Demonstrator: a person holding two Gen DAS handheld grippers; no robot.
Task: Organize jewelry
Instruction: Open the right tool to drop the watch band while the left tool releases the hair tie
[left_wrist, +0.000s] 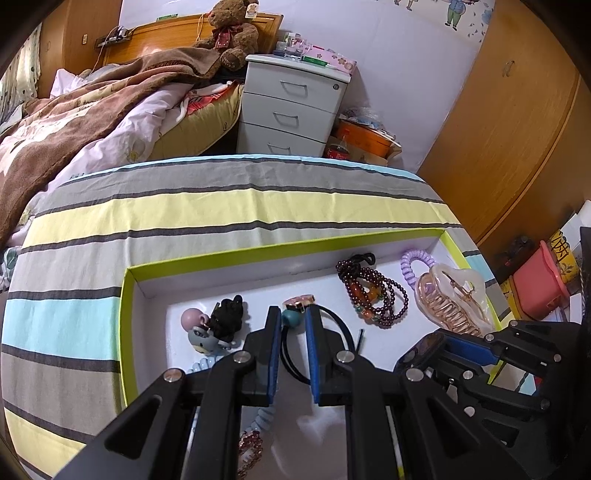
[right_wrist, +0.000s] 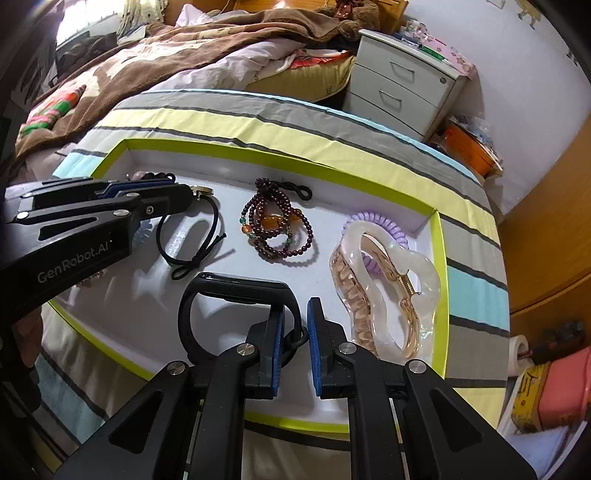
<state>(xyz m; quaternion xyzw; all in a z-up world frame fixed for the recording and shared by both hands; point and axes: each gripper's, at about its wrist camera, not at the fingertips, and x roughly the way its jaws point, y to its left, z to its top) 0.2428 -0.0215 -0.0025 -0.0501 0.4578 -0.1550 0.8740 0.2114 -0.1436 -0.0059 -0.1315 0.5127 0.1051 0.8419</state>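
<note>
The white tray (right_wrist: 439, 258) with the green rim sits on the striped bed. In it, the big see-through hair clip (right_wrist: 384, 288) looks hard and slippery; its spring end seems best to grab. The dark bead bracelet (right_wrist: 280, 229) is floppy. The black wristband (right_wrist: 236, 295) looks bendy and light. The right gripper (right_wrist: 295, 332), pointing steeply down, pinches its strap narrowly. The left gripper (left_wrist: 293, 325), also tilted down, pinches a small teal bead (left_wrist: 290, 318) on a black hair tie (left_wrist: 332, 332).

Both claws (left_wrist: 293, 317) (right_wrist: 295, 310) narrow, angled down

Unmade bed (left_wrist: 92, 110), white drawer unit (left_wrist: 291, 107), wooden wardrobe (left_wrist: 517, 129), pale wall (left_wrist: 406, 66)
</note>
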